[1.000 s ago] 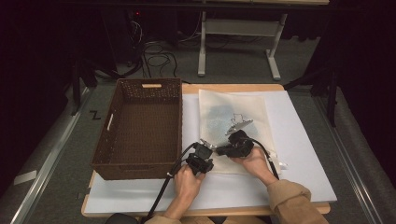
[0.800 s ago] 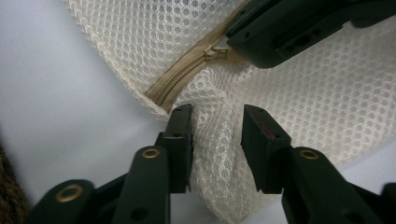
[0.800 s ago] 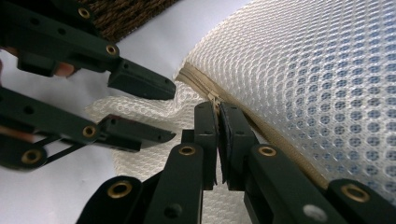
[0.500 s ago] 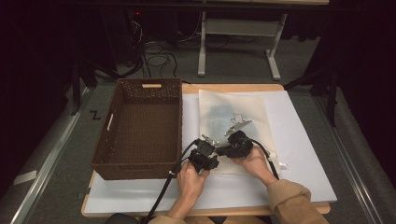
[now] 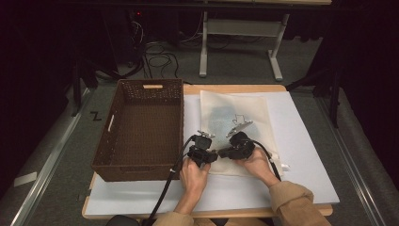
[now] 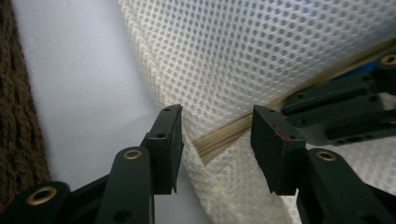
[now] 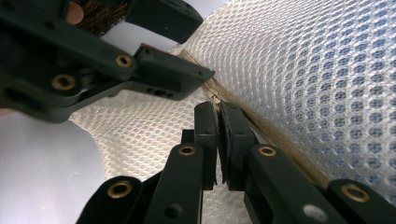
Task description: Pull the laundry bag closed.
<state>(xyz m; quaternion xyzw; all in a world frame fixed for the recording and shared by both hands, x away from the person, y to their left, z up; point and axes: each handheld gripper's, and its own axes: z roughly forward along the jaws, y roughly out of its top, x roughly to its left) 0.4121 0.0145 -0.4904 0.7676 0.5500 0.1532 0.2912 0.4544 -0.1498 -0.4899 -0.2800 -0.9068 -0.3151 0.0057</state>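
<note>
I'm working the zipper end of the mesh laundry bag (image 5: 235,132), which is lying flat on the white table cover (image 5: 306,155) just right of the wicker basket (image 5: 141,136), with something bluish and a wire hanger showing faintly through the mesh. Right gripper (image 7: 217,140) is sitting pinched closed on the tan zipper tape (image 7: 261,130); jaws are practically together with the tape edge between them, though I can't tell whether it's the pull tab or just tape. Left gripper (image 6: 217,149) is hanging wide open, jaws straddling the zipper end (image 6: 219,140) at the bag's near left corner, nothing in it.

I'm reading this as the anchoring step before running the zipper. The next move, as I judge it, is closing the left jaws on the fabric at the zipper end so the bag holds, then drawing the right along the tape line. I'm watching for mesh bunching up or the tape slipping out of the pinch.
</note>
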